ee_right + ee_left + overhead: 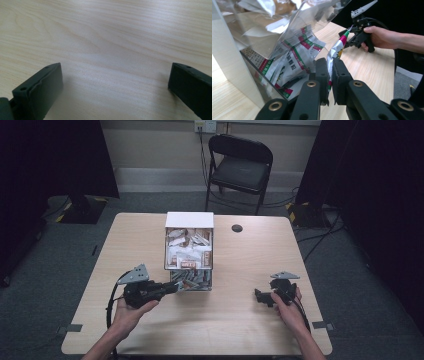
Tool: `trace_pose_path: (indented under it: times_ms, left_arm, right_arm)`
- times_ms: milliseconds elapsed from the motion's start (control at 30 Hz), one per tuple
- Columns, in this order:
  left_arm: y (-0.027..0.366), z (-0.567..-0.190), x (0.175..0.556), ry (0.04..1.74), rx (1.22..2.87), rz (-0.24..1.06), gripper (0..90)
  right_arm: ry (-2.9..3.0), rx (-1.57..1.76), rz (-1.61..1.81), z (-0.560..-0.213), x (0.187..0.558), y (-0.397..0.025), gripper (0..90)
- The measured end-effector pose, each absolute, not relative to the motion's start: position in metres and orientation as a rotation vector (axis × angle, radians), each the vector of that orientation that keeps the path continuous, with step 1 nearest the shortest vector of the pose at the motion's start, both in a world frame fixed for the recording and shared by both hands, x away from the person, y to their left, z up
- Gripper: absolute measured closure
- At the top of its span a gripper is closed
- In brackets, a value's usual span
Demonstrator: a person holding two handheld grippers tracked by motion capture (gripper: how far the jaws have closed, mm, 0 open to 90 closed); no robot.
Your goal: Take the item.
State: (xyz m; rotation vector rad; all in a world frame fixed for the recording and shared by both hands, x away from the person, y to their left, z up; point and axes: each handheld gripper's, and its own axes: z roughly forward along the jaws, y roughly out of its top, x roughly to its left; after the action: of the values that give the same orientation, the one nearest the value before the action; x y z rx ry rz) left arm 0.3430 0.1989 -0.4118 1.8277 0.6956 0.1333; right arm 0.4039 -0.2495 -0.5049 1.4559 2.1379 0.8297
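Observation:
A white box with clear-walled compartments stands at the table's middle, full of small packets. Its near compartment holds silver sachets printed in green, red and white. My left gripper reaches to that compartment's front and is shut on one silver sachet, whose free end sticks up between the jaws. My right gripper rests low over bare wood at the right, pointing left, jaws wide apart with nothing between them. In the left gripper view the right gripper shows farther off in a hand.
The wooden table has a small black round cap behind the box at right. A black folding chair stands beyond the far edge. Cables trail on the floor at right.

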Motion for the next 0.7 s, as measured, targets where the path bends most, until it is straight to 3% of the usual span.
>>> trace_pose_path:
  times_ms: [700]
  left_arm:
    - [0.2071,-0.4048,0.3325,0.733,1.846,0.137,84.8]
  right_arm:
    - [2.141,1.456,0.831,-0.5048,0.4044,-0.2494,0.0]
